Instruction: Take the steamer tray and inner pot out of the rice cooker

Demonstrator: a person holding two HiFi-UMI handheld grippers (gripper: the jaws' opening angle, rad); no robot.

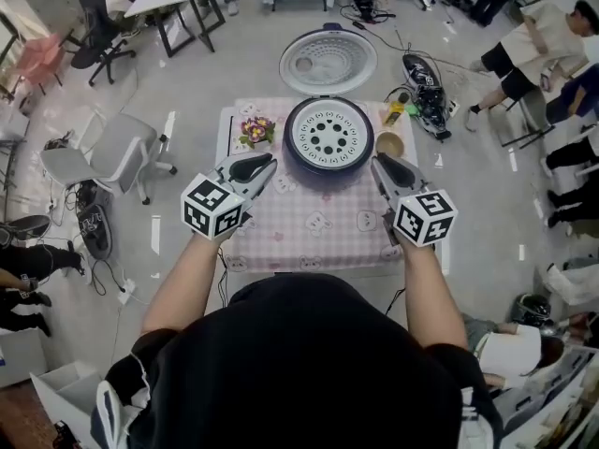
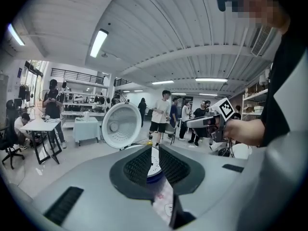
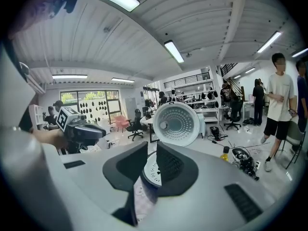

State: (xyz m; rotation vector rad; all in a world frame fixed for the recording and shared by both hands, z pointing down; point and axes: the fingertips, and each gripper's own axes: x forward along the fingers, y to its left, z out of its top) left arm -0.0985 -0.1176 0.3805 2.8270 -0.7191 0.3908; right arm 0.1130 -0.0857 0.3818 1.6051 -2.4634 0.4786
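Note:
The rice cooker [image 1: 299,162] stands open at the far side of the table, its lid [image 1: 328,62] swung back. Inside lies the white steamer tray [image 1: 328,134] with round holes; the inner pot under it is hidden. My left gripper [image 1: 271,163] hovers just left of the cooker's front and my right gripper [image 1: 375,163] just right of it, neither touching it. Each has a narrow gap between its jaws with nothing in it. In the left gripper view the tray [image 2: 153,165] shows through the gap of the left gripper [image 2: 155,150]. The right gripper view shows the tray [image 3: 153,171] beyond the right gripper [image 3: 151,150].
The table [image 1: 309,223] has a pink checked cloth. A small flower pot [image 1: 255,130] stands left of the cooker, a tan bowl [image 1: 389,144] and a yellow bottle [image 1: 397,112] to its right. Chairs, cables and several people surround the table.

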